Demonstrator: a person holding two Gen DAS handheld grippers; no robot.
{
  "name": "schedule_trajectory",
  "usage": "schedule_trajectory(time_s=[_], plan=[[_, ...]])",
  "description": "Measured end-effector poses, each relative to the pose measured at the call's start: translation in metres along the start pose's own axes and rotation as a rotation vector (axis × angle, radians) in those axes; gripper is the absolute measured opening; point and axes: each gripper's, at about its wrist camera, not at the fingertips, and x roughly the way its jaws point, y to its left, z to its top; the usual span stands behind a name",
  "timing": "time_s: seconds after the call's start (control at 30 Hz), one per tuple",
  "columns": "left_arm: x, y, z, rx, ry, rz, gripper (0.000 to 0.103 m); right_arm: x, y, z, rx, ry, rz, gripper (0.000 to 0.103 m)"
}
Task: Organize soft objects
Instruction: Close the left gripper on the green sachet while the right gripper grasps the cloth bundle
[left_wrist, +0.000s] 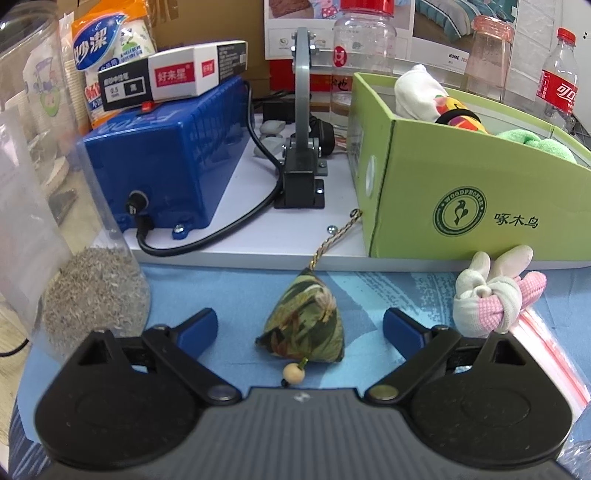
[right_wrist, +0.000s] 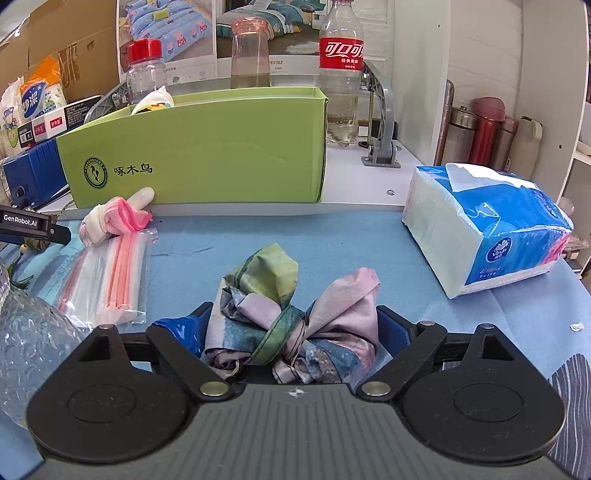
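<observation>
A green patterned pyramid pouch (left_wrist: 303, 328) with a cord and bead lies on the blue cloth, between the wide-apart fingers of my left gripper (left_wrist: 301, 326), which is open. A knotted pastel scarf (right_wrist: 291, 317) lies between the fingers of my right gripper (right_wrist: 291, 326); the jaws stand wide and the cloth brushes both pads without being squeezed. A pink-and-white sock bundle (left_wrist: 491, 299) (right_wrist: 110, 218) rests against the green cardboard box (left_wrist: 461, 184) (right_wrist: 221, 155). Inside the box are a white sock (left_wrist: 417, 92), a colourful roll (left_wrist: 458, 114) and a green towel (left_wrist: 535, 142).
A blue machine (left_wrist: 166, 155) with a black cable stands on the white platform left of the box. A jar of grains (left_wrist: 96, 291) is at the near left. Zip bags (right_wrist: 110, 277), a tissue pack (right_wrist: 487, 229), bottles (right_wrist: 341, 74) and flasks (right_wrist: 484, 125) ring the work area.
</observation>
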Motion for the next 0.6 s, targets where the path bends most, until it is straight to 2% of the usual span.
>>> schedule_trajectory(time_s=[0.07,0.13,0.2,0.23,0.33,0.47,0.6], plan=[[-0.001,0.001,0.0,-0.002,0.011,-0.001,0.095,0.0,-0.001,0.0,0.002,0.0,0.004,0.078],[-0.006,0.002,-0.002,-0.007,0.005,-0.002,0.084,0.0,-0.002,0.0,0.005,-0.004,0.019,0.075],[-0.015,0.001,-0.003,0.0,-0.008,-0.012,0.039,-0.003,-0.003,-0.001,-0.006,-0.015,0.047,0.065],[-0.019,0.002,-0.003,0.0,0.003,-0.021,0.039,-0.005,-0.003,-0.002,-0.016,-0.019,0.066,0.058],[-0.038,0.008,-0.011,-0.027,0.002,-0.061,0.038,-0.017,-0.009,-0.004,0.001,-0.023,0.126,0.052],[-0.071,0.012,-0.017,-0.021,-0.034,-0.07,0.038,-0.042,-0.018,-0.008,0.037,-0.079,0.158,0.051],[-0.102,0.011,-0.005,-0.025,-0.09,-0.122,0.038,-0.065,-0.02,0.005,0.041,-0.161,0.184,0.051]])
